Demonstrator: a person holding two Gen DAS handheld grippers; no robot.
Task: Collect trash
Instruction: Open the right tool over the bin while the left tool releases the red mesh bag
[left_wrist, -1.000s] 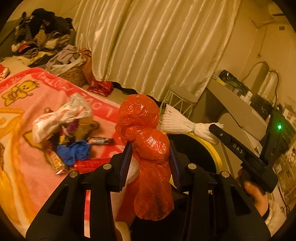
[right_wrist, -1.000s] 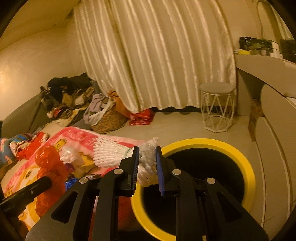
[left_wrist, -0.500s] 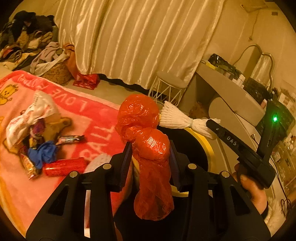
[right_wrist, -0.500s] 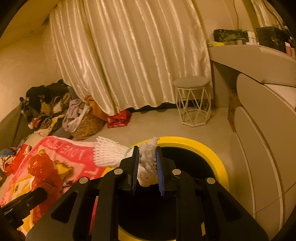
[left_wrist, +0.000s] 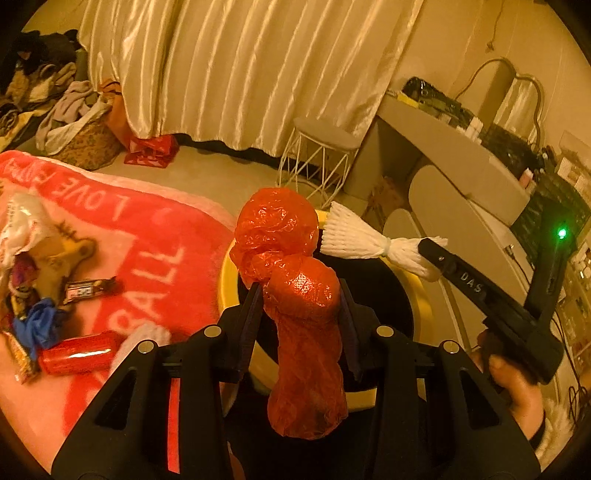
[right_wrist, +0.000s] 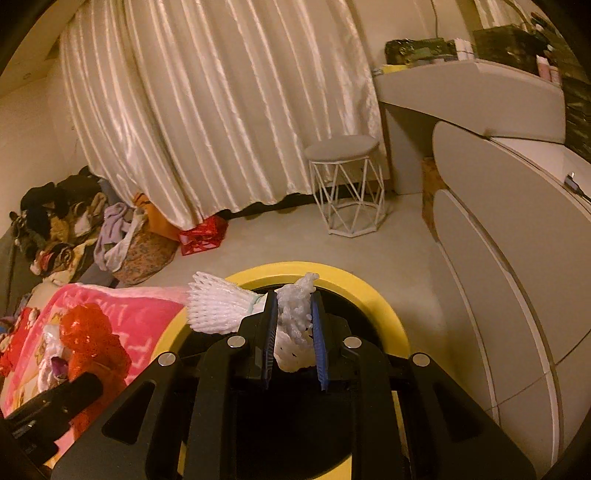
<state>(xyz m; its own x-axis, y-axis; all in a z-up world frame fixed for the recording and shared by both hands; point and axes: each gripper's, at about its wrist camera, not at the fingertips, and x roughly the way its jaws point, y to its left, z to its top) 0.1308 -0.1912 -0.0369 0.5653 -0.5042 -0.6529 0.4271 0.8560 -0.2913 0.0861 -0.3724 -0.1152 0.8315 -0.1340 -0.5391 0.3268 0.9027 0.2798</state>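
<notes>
My left gripper (left_wrist: 300, 295) is shut on a knotted red plastic bag (left_wrist: 295, 295) and holds it over the near edge of a yellow-rimmed black bin (left_wrist: 417, 291). My right gripper (right_wrist: 293, 325) is shut on a white foam net (right_wrist: 218, 306), above the bin (right_wrist: 384, 306); the net (left_wrist: 354, 240) and right gripper (left_wrist: 443, 262) also show in the left wrist view. The red bag (right_wrist: 88, 339) shows at lower left of the right wrist view. More trash lies on the pink blanket (left_wrist: 147, 266): a red can (left_wrist: 77, 352), a snack bar (left_wrist: 86, 291), a blue scrap (left_wrist: 37, 325), white wrappers (left_wrist: 18, 225).
A white wire stool (right_wrist: 343, 184) stands on the floor by the cream curtain (right_wrist: 207, 110). A grey desk and rounded cabinet (right_wrist: 498, 221) line the right. A clothes pile and basket (right_wrist: 125, 240) sit at left, with a red crate (right_wrist: 203, 234).
Both grippers have moved right and forward, from over the blanket to above the bin, each keeping its hold. The bin opening now sits under both loads.
</notes>
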